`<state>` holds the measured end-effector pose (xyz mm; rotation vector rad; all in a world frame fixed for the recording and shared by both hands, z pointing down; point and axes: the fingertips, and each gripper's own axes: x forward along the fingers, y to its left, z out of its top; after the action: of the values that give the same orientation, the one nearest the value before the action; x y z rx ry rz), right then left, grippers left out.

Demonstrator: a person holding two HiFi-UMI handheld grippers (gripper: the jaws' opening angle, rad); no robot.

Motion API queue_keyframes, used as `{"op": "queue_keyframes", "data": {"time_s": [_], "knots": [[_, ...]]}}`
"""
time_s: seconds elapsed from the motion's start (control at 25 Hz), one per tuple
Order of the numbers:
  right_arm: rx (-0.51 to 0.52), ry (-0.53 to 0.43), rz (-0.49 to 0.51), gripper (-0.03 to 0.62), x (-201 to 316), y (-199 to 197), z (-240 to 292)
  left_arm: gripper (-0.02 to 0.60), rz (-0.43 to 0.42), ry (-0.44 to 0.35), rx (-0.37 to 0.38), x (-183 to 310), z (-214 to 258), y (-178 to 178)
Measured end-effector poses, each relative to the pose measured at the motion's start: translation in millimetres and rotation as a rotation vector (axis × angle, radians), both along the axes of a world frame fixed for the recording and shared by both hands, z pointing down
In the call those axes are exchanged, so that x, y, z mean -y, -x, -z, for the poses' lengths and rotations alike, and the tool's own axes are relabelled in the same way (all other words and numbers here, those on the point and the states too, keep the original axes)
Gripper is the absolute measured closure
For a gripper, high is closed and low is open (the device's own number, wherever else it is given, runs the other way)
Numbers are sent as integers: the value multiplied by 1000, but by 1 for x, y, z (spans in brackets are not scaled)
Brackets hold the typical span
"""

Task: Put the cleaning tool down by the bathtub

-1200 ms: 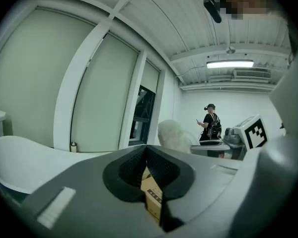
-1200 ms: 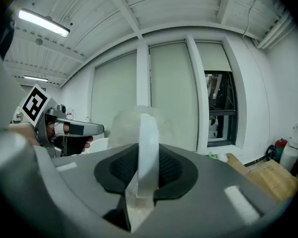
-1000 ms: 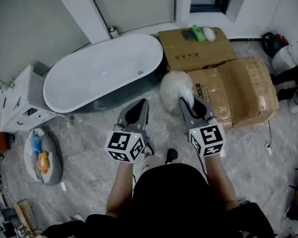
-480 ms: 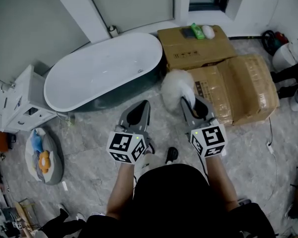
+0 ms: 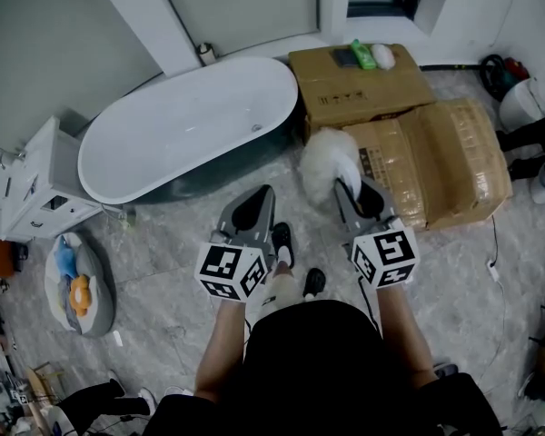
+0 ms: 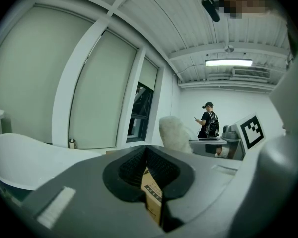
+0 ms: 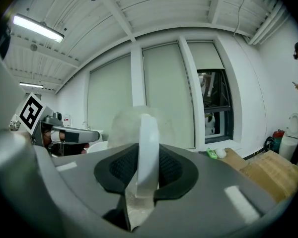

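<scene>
- Right gripper [image 7: 148, 157] clamped on the cleaning tool [image 5: 325, 160] by its white handle, a grip shown only in the right gripper view; left gripper [image 5: 257, 196] closed on nothing.
- Bathtub [image 5: 163, 143] at upper left of head view; fluffy tool head at centre, between tub end and cardboard boxes [image 5: 436, 162].
- Standing person [image 6: 207, 121] visible only in left gripper view.
- Shoe [image 5: 282, 240] now stepped forward between grippers.

left gripper [image 5: 260, 192], right gripper [image 5: 348, 189]: grey | marker cubes [image 5: 229, 272]: black-white | shirt [image 5: 313, 352]: black
</scene>
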<state>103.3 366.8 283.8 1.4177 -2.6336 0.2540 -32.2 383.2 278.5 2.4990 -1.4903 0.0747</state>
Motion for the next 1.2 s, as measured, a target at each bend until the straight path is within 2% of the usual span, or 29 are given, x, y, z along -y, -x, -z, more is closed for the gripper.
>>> {"op": "queue_keyframes", "data": {"time_s": [0.32, 0.84, 1.2], "knots": [[-11, 26, 5, 499, 41, 21, -5, 583, -5, 15, -13, 46, -5, 19], [-32, 48, 12, 499, 155, 58, -3, 583, -7, 22, -33, 165, -2, 55], [-33, 68, -36, 499, 218, 76, -2, 583, -61, 16, -32, 233, 5, 72]]}}
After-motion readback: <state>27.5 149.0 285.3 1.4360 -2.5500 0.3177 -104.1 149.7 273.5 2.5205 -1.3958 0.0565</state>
